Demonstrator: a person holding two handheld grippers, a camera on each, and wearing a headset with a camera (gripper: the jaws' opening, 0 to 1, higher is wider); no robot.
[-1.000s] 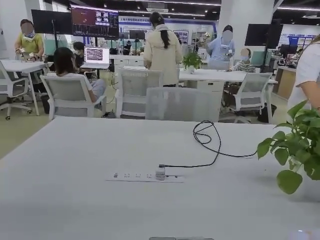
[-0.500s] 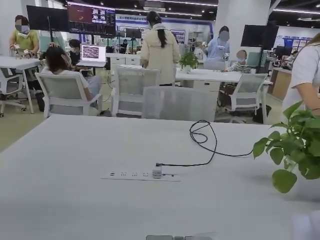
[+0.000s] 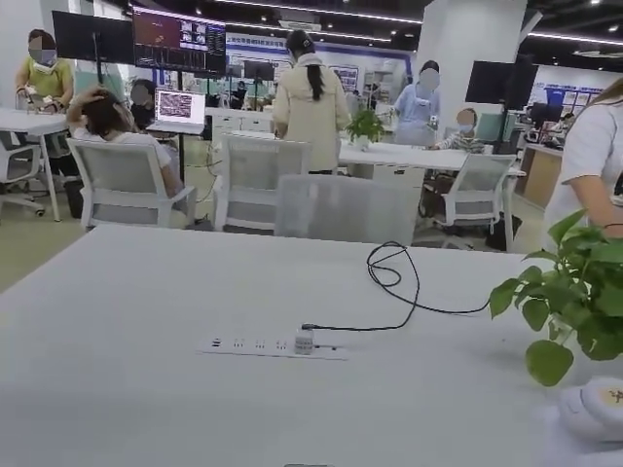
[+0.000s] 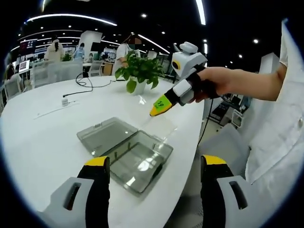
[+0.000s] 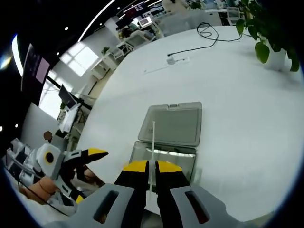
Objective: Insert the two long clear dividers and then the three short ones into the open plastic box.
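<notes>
Smoky translucent plastic box (image 4: 126, 152) gleaming glossy on a smooth, matt white table (image 3: 117, 379), clear glossy divider (image 5: 153, 140) catching light, right gripper (image 5: 148, 166) showing matt black-and-yellow plastic.

Left gripper (image 4: 155, 161) held low, jaws spread wide. Right gripper (image 5: 152, 167), gripped in a hand (image 4: 209, 85), angles downward, jaws pinched on a thin clear divider (image 5: 153, 142).

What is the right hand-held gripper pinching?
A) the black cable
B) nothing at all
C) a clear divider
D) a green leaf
C: in the right gripper view, the right hand-held gripper is shut on a thin clear divider, seen edge-on, with the open plastic box beyond it.
</notes>
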